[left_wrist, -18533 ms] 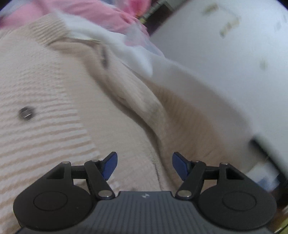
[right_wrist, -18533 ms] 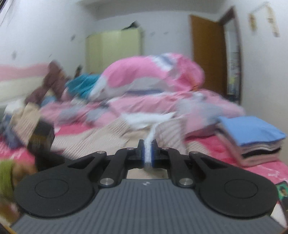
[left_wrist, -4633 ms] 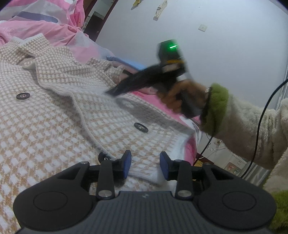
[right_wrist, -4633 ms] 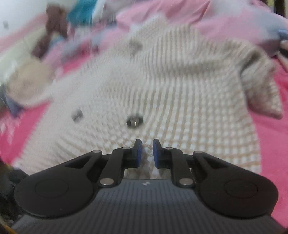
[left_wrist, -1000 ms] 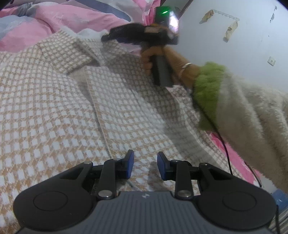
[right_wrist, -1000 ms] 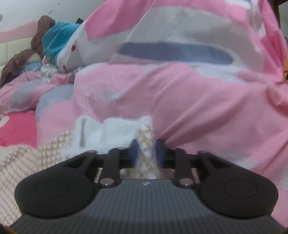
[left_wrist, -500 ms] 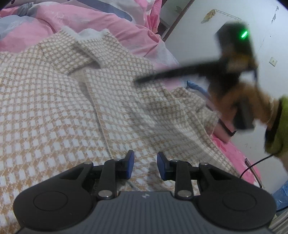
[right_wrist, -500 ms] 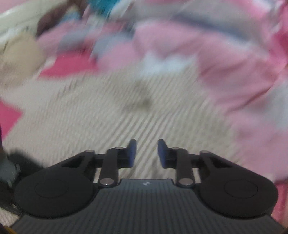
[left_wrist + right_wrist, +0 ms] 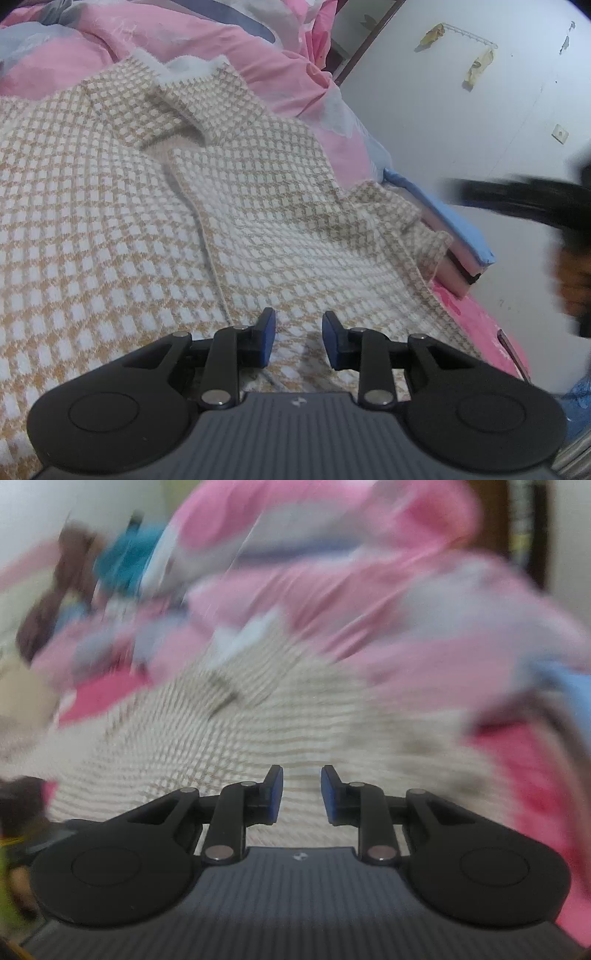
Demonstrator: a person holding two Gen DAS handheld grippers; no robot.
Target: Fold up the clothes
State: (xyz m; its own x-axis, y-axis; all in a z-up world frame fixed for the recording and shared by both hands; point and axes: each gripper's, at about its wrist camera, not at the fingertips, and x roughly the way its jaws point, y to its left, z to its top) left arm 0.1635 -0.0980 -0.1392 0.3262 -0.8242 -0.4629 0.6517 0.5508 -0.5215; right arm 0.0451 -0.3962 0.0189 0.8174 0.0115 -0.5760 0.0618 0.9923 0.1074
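Note:
A beige-and-white checked knit cardigan (image 9: 110, 206) lies spread flat on the bed, collar at the far end, its right sleeve (image 9: 402, 221) bunched at the bed's right edge. My left gripper (image 9: 294, 338) hovers low over the cardigan's near hem, jaws open a little, holding nothing. My right gripper (image 9: 298, 794) is open and empty above the same cardigan (image 9: 236, 746); that view is blurred by motion. The right gripper also shows in the left wrist view (image 9: 517, 203) as a dark blur at the far right.
A pink, grey and white duvet (image 9: 147, 33) is heaped beyond the collar. A stack of folded clothes with a blue top (image 9: 443, 229) sits at the bed's right edge. A white wall (image 9: 480, 122) and dark door frame lie beyond. Brown and teal items (image 9: 110, 565) lie far left.
My right gripper has let go of the collar area and swung back to the right and away from the cardigan. My left gripper has stayed still over the hem.

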